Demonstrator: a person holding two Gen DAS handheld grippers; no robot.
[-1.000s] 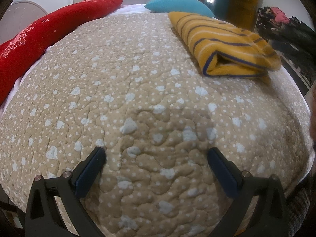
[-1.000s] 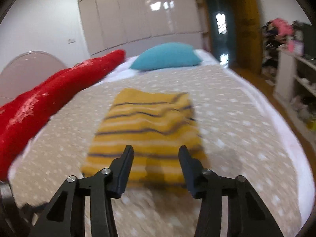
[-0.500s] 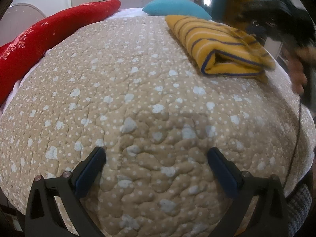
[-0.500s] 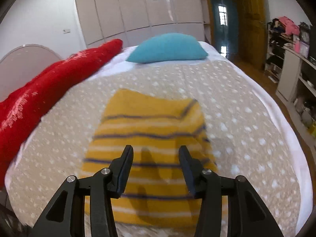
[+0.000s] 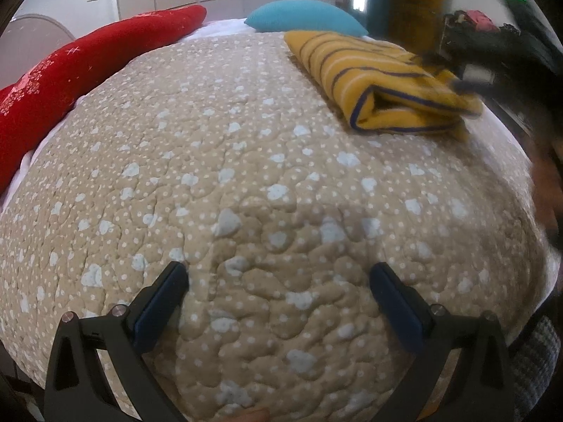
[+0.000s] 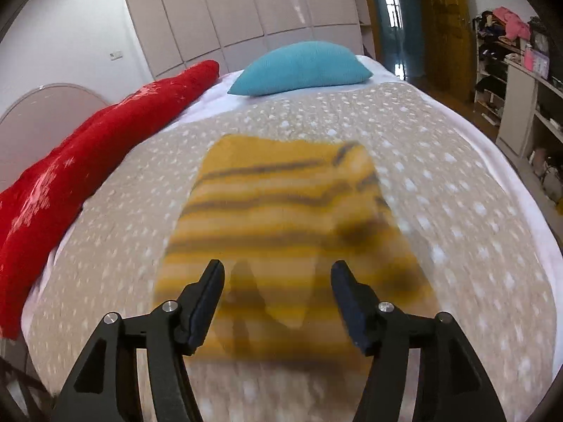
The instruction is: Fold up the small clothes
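The folded yellow knit garment with navy stripes [image 6: 288,232] lies toward the bed's right edge, long axis toward the pillow, under the parted empty right gripper [image 6: 278,281]; the wide-open left gripper [image 5: 279,277] hovers well apart.

You are looking ahead across a bed [image 6: 457,190] under a beige dotted quilt [image 5: 246,176], with a teal pillow [image 6: 302,66] lying at its far end and a red blanket [image 6: 88,151] running along your left. Beyond it, glossy white wardrobe doors [image 6: 246,10] are catching ceiling light, while cluttered shelves [image 6: 520,70] are standing to your right beside a wooden door [image 6: 447,24].
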